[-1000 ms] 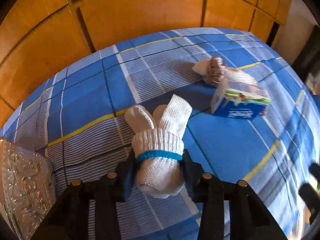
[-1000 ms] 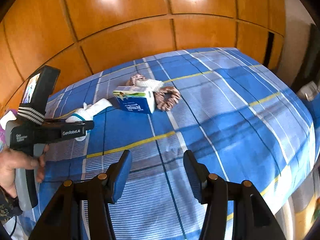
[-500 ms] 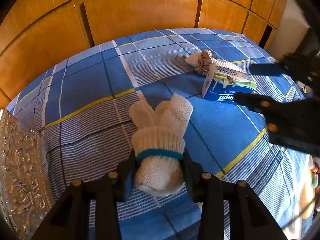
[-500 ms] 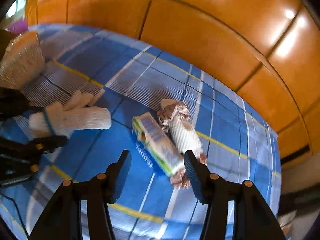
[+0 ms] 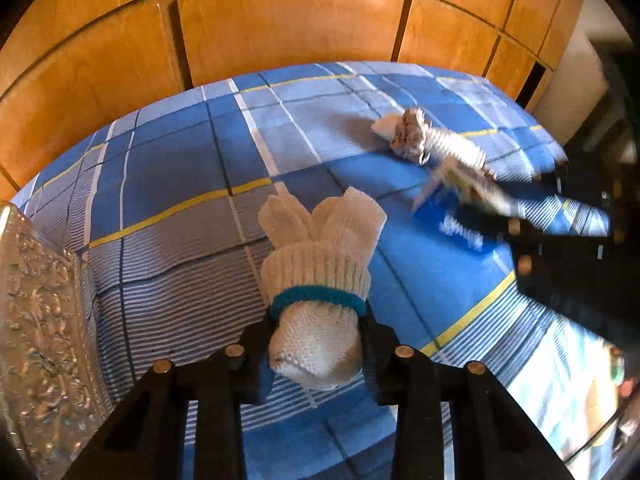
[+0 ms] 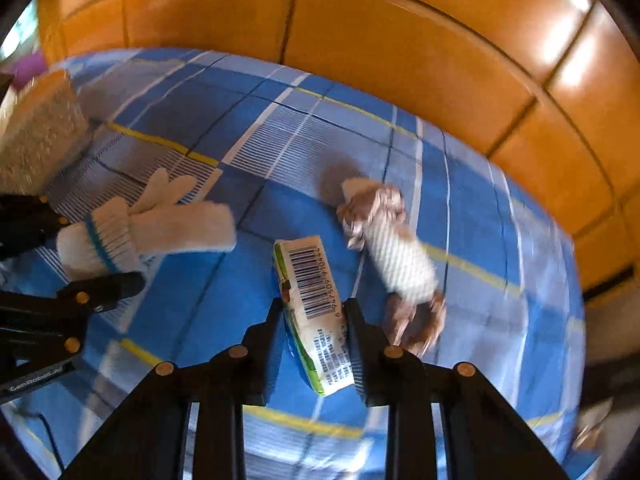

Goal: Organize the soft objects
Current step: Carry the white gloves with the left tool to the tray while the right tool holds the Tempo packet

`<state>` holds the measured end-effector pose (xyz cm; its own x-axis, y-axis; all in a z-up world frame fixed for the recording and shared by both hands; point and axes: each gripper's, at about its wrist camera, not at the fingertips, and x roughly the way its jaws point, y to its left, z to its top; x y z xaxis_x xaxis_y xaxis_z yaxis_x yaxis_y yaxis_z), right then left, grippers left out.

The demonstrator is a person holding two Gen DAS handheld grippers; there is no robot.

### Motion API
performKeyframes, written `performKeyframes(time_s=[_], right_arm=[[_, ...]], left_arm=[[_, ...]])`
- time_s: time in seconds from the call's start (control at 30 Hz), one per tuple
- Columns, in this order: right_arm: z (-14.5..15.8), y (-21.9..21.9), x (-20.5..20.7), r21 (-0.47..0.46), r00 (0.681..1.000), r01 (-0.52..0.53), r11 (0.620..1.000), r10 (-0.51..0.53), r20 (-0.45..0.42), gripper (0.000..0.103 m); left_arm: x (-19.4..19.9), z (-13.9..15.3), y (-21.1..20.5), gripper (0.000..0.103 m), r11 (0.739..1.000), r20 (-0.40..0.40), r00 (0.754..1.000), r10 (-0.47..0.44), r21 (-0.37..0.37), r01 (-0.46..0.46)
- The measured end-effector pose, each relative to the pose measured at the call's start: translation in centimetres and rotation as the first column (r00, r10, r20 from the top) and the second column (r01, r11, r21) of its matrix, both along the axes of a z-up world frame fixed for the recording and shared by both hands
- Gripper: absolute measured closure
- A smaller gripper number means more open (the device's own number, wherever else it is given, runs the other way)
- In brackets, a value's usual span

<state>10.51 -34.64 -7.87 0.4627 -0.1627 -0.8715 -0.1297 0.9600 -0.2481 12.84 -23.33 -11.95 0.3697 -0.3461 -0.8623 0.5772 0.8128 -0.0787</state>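
My left gripper (image 5: 318, 344) is shut on a pair of white knit gloves (image 5: 320, 276) with a teal cuff band, held above the blue plaid bedspread (image 5: 180, 184). The gloves also show in the right wrist view (image 6: 140, 232), with the left gripper (image 6: 80, 260) at the left edge. My right gripper (image 6: 314, 320) is shut on a tissue pack (image 6: 314, 308) with a barcode. It appears blurred in the left wrist view (image 5: 460, 196). A white rolled cloth (image 6: 400, 260) with brown scrunchies (image 6: 372, 208) lies beside the pack; it also shows in the left wrist view (image 5: 432, 144).
An embossed silver box (image 5: 36, 340) stands at the left, also seen in the right wrist view (image 6: 40, 132). Orange wooden panels (image 5: 280, 24) rise behind the bed. The bed's right edge drops off near a dark doorway (image 5: 608, 92).
My right gripper swung in over the tissue pack, came down and closed on it. My left gripper kept hold of the gloves and shifted slightly.
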Motion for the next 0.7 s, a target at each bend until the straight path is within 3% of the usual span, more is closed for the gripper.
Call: performKeyframes(time_s=[0.1, 0.2, 0.4, 0.53, 0.7], right_arm=[[0.3, -0.1, -1.0, 0.076, 0.998, 0.064, 0.995, -0.064, 0.007, 0.075], [0.3, 0.0, -1.3, 0.09, 0.995, 0.095, 0.991, -0.097, 0.02, 0.075], [-0.4, 0.6, -0.6, 0.049, 0.993, 0.114, 0.992, -0.116, 0.034, 0.075], [-0.5, 0.8, -0.5, 0.039, 0.992, 0.118, 0.992, -0.12, 0.046, 0.075], [-0.6, 0.9, 0.0, 0.04, 0.99, 0.128, 0.991, -0.13, 0.045, 0.075]], left_arm=[[0.8, 1.4, 0.3, 0.068, 0.999, -0.038, 0.999, 0.022, -0.039, -0.023], [1.8, 3.6, 0.7, 0.068, 0.996, -0.036, 0.998, 0.043, -0.083, -0.046], [5.3, 10.8, 4.1, 0.068, 0.98, 0.063, 0.989, 0.132, -0.161, -0.121], [8.3, 15.5, 9.8, 0.068, 0.955, 0.154, 0.955, 0.255, -0.192, -0.225], [10.1, 18.0, 19.2, 0.068, 0.902, 0.2, 0.886, 0.418, -0.206, -0.379]])
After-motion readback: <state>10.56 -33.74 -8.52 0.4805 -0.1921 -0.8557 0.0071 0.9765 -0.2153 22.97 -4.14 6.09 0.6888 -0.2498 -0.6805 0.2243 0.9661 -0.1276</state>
